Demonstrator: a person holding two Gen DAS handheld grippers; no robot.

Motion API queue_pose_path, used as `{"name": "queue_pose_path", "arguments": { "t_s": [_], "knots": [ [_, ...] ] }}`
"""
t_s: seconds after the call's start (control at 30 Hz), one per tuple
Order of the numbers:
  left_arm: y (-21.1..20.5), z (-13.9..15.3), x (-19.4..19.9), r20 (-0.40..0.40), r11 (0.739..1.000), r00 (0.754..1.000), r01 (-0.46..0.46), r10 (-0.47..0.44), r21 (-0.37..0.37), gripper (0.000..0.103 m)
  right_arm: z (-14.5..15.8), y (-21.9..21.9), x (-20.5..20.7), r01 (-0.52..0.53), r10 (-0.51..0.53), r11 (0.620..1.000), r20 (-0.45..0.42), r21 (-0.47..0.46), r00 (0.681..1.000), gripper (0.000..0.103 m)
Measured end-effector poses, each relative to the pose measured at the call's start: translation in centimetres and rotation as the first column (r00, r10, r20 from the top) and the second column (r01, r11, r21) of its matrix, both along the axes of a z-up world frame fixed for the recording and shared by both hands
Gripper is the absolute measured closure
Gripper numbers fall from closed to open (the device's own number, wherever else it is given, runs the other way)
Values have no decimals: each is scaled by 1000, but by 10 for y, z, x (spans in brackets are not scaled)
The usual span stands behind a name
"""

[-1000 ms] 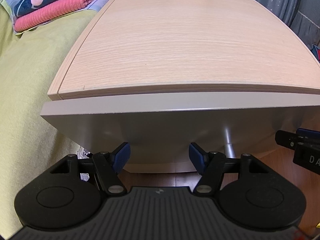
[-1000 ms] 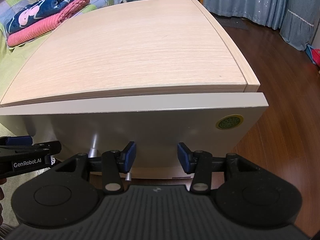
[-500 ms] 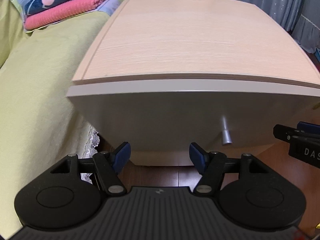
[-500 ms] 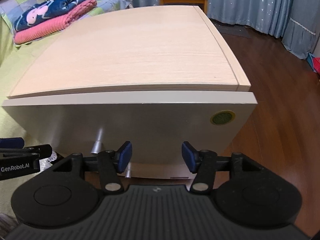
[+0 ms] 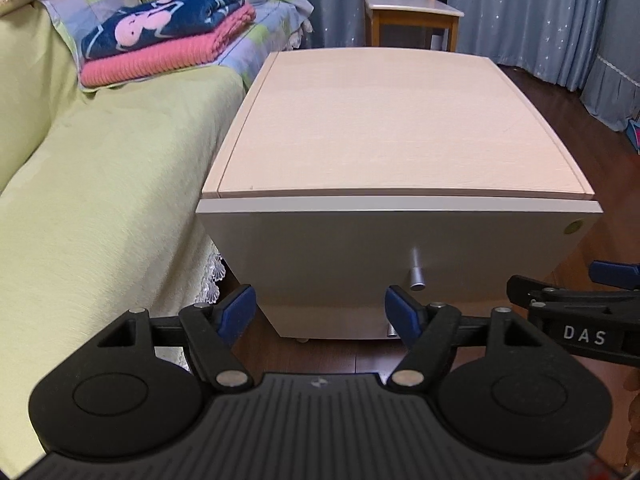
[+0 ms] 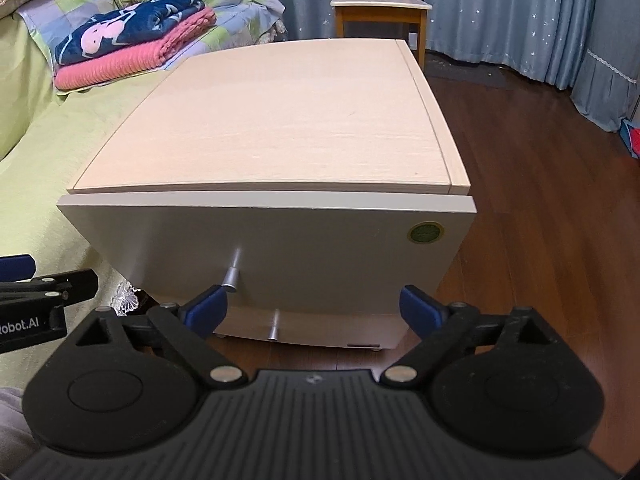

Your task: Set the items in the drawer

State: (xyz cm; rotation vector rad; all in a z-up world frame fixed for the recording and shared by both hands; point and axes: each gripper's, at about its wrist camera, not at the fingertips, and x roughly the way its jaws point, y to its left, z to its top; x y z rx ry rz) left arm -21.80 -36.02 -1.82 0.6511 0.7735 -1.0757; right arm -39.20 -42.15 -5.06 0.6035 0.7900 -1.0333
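Note:
A low cabinet with a pale wood top (image 5: 392, 120) (image 6: 288, 120) stands on the floor beside a bed. Its grey upper drawer front (image 5: 360, 248) (image 6: 320, 248) is shut and carries a silver peg handle (image 5: 416, 274) (image 6: 232, 276); a second handle (image 6: 273, 326) shows on the lower drawer. My left gripper (image 5: 320, 312) is open and empty, hanging in front of the cabinet's lower left. My right gripper (image 6: 314, 308) is open wide, empty, before the drawer front. Each gripper shows at the edge of the other's view.
A bed with a yellow-green cover (image 5: 100, 200) lies left of the cabinet, with folded pink and navy blankets (image 5: 168, 44) (image 6: 132, 48) on it. A wooden chair (image 5: 408, 12) (image 6: 380, 4) stands behind, before blue curtains (image 6: 500, 12). Dark wood floor (image 6: 540, 180) spreads to the right.
Both grippers have pulled back and risen away from the cabinet, which now looks smaller. The right gripper's fingers have spread wider. The drawer stays shut.

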Motion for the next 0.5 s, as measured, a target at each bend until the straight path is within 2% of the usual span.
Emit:
{"name": "queue_pose_path", "arguments": {
  "t_s": [0.37,0.5],
  "knots": [
    [3,11,-14,5,999,1000,27,-27,-17,30,12,7,-20,18,-18,1000,0,-24,1000,10],
    [8,14,-17,3,999,1000,27,-27,-21,30,13,11,-27,23,-23,999,-10,-30,1000,6]
  ]
}}
